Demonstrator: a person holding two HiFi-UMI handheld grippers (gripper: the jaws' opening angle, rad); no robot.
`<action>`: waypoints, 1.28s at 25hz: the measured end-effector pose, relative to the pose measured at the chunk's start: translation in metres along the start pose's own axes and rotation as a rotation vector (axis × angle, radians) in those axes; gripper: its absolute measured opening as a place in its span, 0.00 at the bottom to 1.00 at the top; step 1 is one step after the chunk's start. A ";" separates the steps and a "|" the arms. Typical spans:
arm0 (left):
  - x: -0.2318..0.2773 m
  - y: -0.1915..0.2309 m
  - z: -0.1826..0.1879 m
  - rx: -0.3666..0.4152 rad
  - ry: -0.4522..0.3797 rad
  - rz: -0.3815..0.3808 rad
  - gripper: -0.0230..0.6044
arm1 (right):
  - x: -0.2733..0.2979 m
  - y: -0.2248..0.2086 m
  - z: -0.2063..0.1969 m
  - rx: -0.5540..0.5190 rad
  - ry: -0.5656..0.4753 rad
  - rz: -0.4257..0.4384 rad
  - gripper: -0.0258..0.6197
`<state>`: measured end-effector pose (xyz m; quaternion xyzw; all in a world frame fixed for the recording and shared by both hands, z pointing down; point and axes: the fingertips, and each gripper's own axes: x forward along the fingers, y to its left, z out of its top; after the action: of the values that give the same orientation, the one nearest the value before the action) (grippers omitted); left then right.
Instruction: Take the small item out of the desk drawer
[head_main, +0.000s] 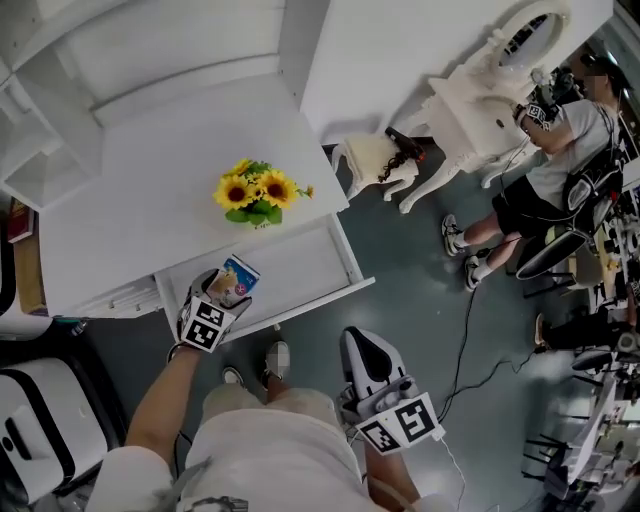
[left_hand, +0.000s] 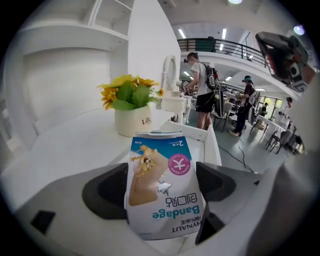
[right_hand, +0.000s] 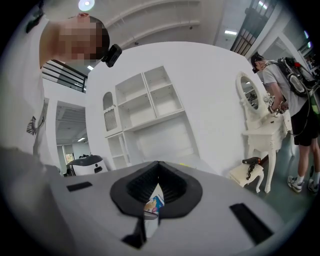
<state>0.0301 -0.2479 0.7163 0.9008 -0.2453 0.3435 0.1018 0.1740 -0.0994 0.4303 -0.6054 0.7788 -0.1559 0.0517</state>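
Most looks done — left tool (left_hand: 159, 186) clamped on the bandage packet (left_hand: 160, 150), held above the open drawer (head_main: 345, 250); right tool (right_hand: 158, 172) closed, empty.

Flowers (head_main: 256, 192) stand on the desk (head_main: 140, 210), near its front edge. The open drawer (head_main: 300, 262) projects in front of them. The box (head_main: 238, 272), in the left gripper (head_main: 228, 290), is over the drawer's left end.
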 end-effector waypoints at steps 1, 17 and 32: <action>-0.010 0.003 0.004 -0.016 -0.021 0.014 0.72 | 0.003 0.006 0.001 -0.005 0.000 0.017 0.06; -0.146 0.050 0.061 -0.232 -0.392 0.201 0.72 | 0.037 0.058 0.013 -0.058 -0.015 0.188 0.06; -0.294 0.096 0.131 -0.239 -0.724 0.345 0.72 | 0.064 0.075 0.039 -0.089 -0.070 0.226 0.06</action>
<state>-0.1337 -0.2674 0.4239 0.8910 -0.4506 -0.0144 0.0537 0.0980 -0.1509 0.3772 -0.5204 0.8460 -0.0934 0.0692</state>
